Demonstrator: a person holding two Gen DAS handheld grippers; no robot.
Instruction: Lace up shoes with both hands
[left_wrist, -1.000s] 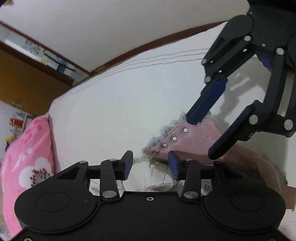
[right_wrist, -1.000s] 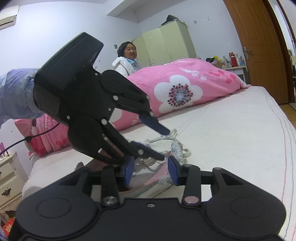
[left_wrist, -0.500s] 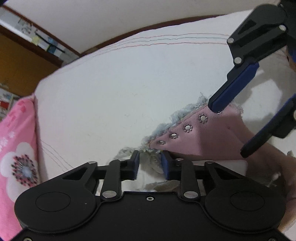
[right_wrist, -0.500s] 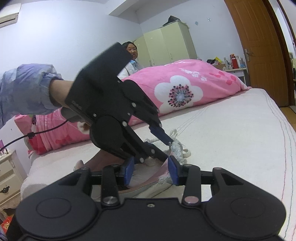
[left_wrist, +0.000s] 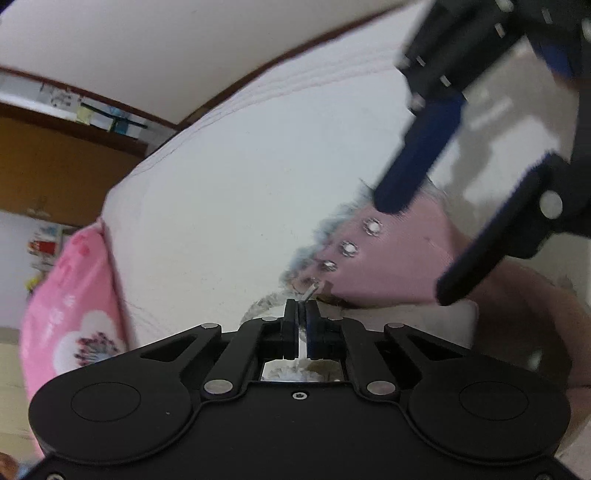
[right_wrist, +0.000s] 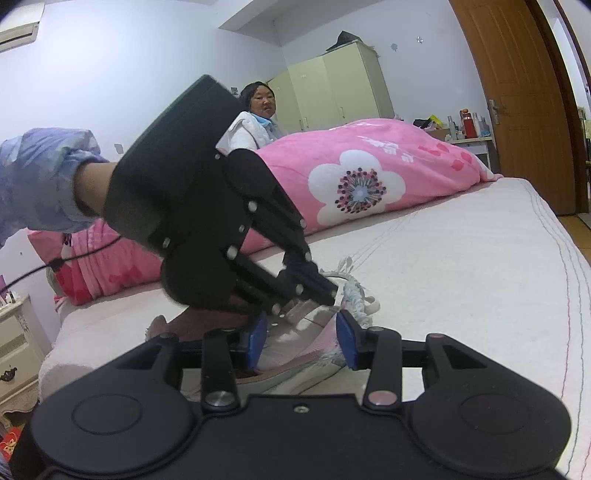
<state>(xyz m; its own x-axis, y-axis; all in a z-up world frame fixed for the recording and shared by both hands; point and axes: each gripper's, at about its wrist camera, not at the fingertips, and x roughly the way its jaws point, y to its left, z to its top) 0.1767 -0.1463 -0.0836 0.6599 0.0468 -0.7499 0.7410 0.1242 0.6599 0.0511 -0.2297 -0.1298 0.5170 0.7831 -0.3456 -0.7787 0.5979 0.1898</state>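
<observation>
A pink shoe (left_wrist: 399, 266) with a frayed edge lies on the white bed (left_wrist: 240, 177), its row of metal eyelets (left_wrist: 349, 248) facing me. My left gripper (left_wrist: 301, 306) is shut on the clear tip of the shoelace (left_wrist: 311, 290), right beside the lowest eyelet. In the right wrist view the left gripper (right_wrist: 325, 291) points down onto the shoe (right_wrist: 306, 354), next to the pale blue lace (right_wrist: 354, 291). My right gripper (right_wrist: 301, 332) stands open, its blue pads (right_wrist: 255, 339) on either side of the shoe's upper. In the left wrist view the right gripper (left_wrist: 415, 254) straddles the eyelet flap.
A pink flowered quilt (right_wrist: 369, 166) lies along the far side of the bed. A person (right_wrist: 255, 122) sits behind it. A sleeve (right_wrist: 40, 177) and hand hold the left gripper. A white nightstand (right_wrist: 14, 339) stands at the left and a wooden door (right_wrist: 517, 92) at the right.
The left gripper's jaws closed from open onto the lace tip while it dipped toward the lowest eyelet. The right gripper kept its place over the shoe.
</observation>
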